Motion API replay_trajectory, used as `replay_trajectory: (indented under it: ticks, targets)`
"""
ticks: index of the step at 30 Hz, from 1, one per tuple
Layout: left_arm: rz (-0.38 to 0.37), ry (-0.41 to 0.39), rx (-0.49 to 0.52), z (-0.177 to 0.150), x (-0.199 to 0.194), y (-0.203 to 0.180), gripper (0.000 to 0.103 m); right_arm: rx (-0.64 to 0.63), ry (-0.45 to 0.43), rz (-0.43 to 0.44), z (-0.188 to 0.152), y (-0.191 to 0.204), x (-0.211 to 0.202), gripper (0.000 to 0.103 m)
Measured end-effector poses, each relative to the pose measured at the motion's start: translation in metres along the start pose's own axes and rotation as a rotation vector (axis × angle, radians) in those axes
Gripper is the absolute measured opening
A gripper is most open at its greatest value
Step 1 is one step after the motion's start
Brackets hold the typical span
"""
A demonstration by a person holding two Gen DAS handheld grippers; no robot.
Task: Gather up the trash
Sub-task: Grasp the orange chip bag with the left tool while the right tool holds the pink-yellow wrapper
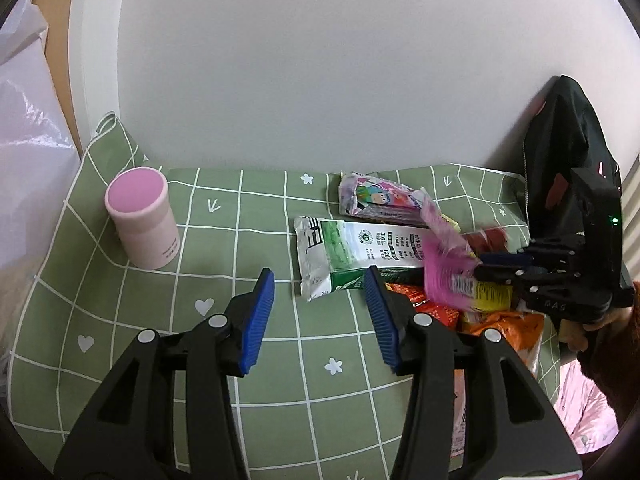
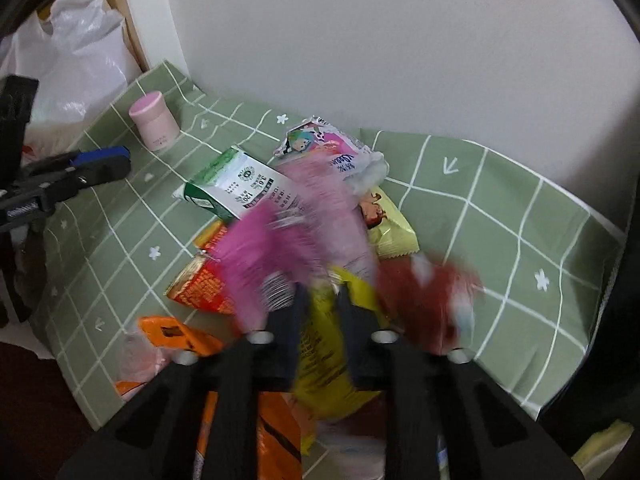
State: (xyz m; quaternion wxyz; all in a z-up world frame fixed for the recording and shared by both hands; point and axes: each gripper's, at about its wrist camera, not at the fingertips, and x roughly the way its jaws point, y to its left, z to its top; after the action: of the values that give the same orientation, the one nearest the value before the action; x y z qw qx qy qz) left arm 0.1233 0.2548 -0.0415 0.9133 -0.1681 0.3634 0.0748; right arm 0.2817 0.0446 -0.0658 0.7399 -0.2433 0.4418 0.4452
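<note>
The left gripper [image 1: 320,312] hangs over a bare stretch of the green checked cloth [image 1: 240,216], its blue pads spread apart with nothing between them. Open cloth runs ahead of these jaws up to the white wall [image 1: 320,60], where the cloth's far edge meets it. Ahead and to the left of the jaws a pink cup [image 1: 142,220] stands upright, well apart from the pile of trash. Just beyond the right-hand pad lies a flattened green and white milk carton [image 1: 352,256], and behind that a cartoon-printed tissue pack [image 1: 380,198].

The right gripper [image 2: 320,292] points steeply down into the wrapper pile [image 2: 304,248]. Its jaws are drawn in almost together, and a yellow wrapper [image 2: 324,344] sits in the narrow gap between them; blur hides whether the pads truly pinch it. A pink wrapper [image 2: 272,248], smeared by motion, lies just ahead and left of these jaws, a red one [image 2: 424,300] to their right, and orange packets [image 2: 180,336] near the cloth's near edge to the left. To the right of the pile the cloth is clear out to its edge. A white plastic bag [image 2: 76,60] sits beyond the cloth's far left corner.
</note>
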Motion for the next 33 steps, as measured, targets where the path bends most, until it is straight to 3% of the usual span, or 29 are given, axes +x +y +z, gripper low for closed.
replay_trajectory:
  ticks: [14, 19, 23, 27, 29, 30, 32, 33]
  targets:
    - [-0.096, 0.013, 0.049, -0.004, 0.002, -0.032, 0.044, 0.359, -0.247, -0.079, -0.031, -0.039, -0.086, 0.007]
    - [-0.182, 0.043, 0.088, -0.017, 0.003, -0.053, 0.048, 0.444, -0.261, -0.134, -0.054, -0.047, -0.104, 0.007]
    - [-0.252, 0.112, 0.166, -0.032, 0.008, -0.076, 0.049, 0.508, -0.248, -0.176, -0.079, -0.052, -0.107, 0.007]
    - [-0.232, 0.178, 0.28, -0.051, 0.015, -0.101, 0.049, 0.552, -0.256, -0.195, -0.101, -0.052, -0.113, 0.007]
    - [-0.211, 0.216, 0.29, -0.056, 0.02, -0.104, 0.049, 0.555, -0.26, -0.201, -0.108, -0.047, -0.113, 0.007]
    - [-0.205, 0.236, 0.283, -0.059, 0.022, -0.105, 0.045, 0.556, -0.263, -0.204, -0.111, -0.045, -0.115, 0.007]
    - [-0.195, 0.257, 0.268, -0.061, 0.025, -0.103, 0.027, 0.555, -0.267, -0.212, -0.114, -0.042, -0.116, 0.007]
    - [-0.188, 0.256, 0.263, -0.061, 0.025, -0.1, 0.012, 0.554, -0.27, -0.214, -0.116, -0.041, -0.118, 0.007]
